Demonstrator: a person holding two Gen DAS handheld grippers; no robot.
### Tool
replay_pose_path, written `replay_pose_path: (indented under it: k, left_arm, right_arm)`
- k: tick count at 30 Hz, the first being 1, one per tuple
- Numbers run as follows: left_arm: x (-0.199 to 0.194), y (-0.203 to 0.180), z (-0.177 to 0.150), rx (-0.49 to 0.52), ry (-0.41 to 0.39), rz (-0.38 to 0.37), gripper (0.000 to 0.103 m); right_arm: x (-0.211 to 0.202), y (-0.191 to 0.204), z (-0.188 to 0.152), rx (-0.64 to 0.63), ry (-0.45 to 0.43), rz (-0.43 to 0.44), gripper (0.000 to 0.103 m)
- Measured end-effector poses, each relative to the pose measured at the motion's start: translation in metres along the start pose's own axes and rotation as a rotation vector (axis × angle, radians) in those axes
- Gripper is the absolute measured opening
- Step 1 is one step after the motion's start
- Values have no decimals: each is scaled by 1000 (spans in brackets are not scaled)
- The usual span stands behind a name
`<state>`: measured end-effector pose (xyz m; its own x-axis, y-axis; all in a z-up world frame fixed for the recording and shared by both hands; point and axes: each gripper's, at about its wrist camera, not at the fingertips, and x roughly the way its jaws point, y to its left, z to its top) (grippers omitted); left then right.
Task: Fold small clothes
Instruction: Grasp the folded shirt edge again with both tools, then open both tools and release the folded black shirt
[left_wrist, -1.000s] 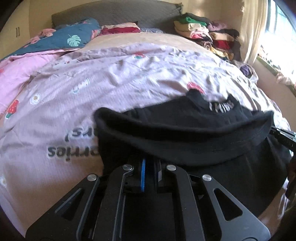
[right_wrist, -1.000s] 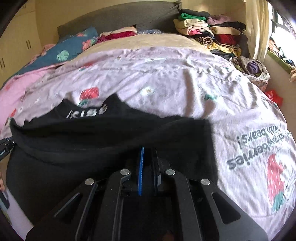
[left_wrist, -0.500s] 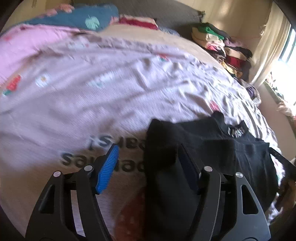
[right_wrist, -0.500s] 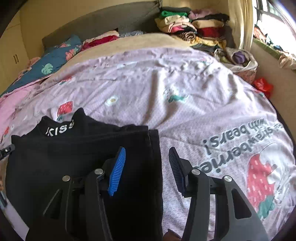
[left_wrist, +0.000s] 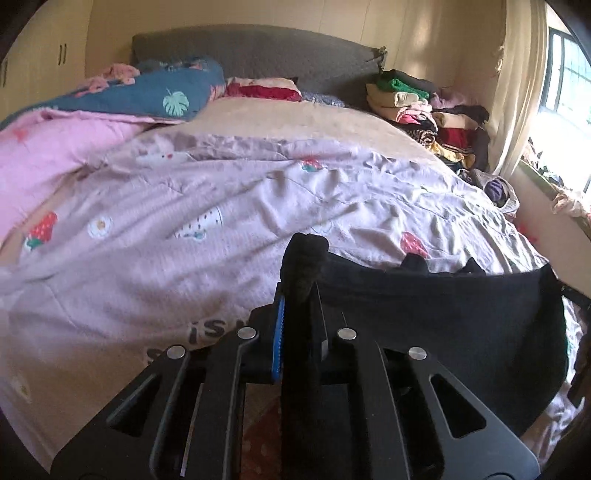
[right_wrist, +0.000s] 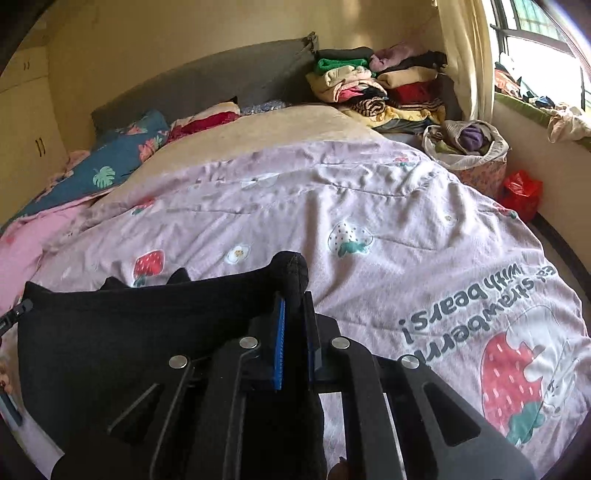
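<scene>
A small black garment (left_wrist: 443, 314) hangs stretched between my two grippers above the pink strawberry-print bedspread (left_wrist: 184, 236). My left gripper (left_wrist: 299, 295) is shut on its left corner, and a bunch of black cloth sticks up between the fingers. My right gripper (right_wrist: 293, 306) is shut on the other corner of the black garment (right_wrist: 129, 332), which spreads left and down from it. The lower part of the garment is hidden behind the gripper bodies.
A pile of folded clothes (left_wrist: 417, 107) sits at the bed's far right by the grey headboard (left_wrist: 258, 55). A blue leaf-print pillow (left_wrist: 147, 96) and pink blanket (left_wrist: 48, 147) lie at the far left. A cloth bag (right_wrist: 469, 147) and red bag (right_wrist: 522, 192) stand beside the bed.
Half a second ago both grippers were open over the garment lying on the bed. Now both have shut on its corners and lifted it, stretched taut between them.
</scene>
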<state>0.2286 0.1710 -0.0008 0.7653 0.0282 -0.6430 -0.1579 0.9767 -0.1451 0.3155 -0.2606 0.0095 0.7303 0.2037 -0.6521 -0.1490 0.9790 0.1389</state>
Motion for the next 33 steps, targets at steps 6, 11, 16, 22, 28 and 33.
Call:
replay_pose_path:
  k: [6, 11, 16, 22, 28, 33]
  left_arm:
    - [16, 0, 0, 4, 25, 13, 5]
    - [25, 1, -4, 5, 56, 22, 5]
    - [31, 2, -8, 4, 88, 32, 9]
    - [28, 4, -8, 3, 89, 61, 14]
    - [23, 6, -6, -7, 88, 77, 31]
    - [12, 9, -4, -26, 81, 75, 47]
  right_arm:
    - [16, 0, -1, 6, 10, -31, 8]
    - [26, -4, -5, 21, 40, -48, 8]
    - [31, -4, -10, 23, 67, -65, 8]
    - [32, 1, -16, -3, 92, -112, 27]
    - [20, -3, -16, 7, 69, -117, 47]
    - [8, -3, -17, 4, 52, -109, 59]
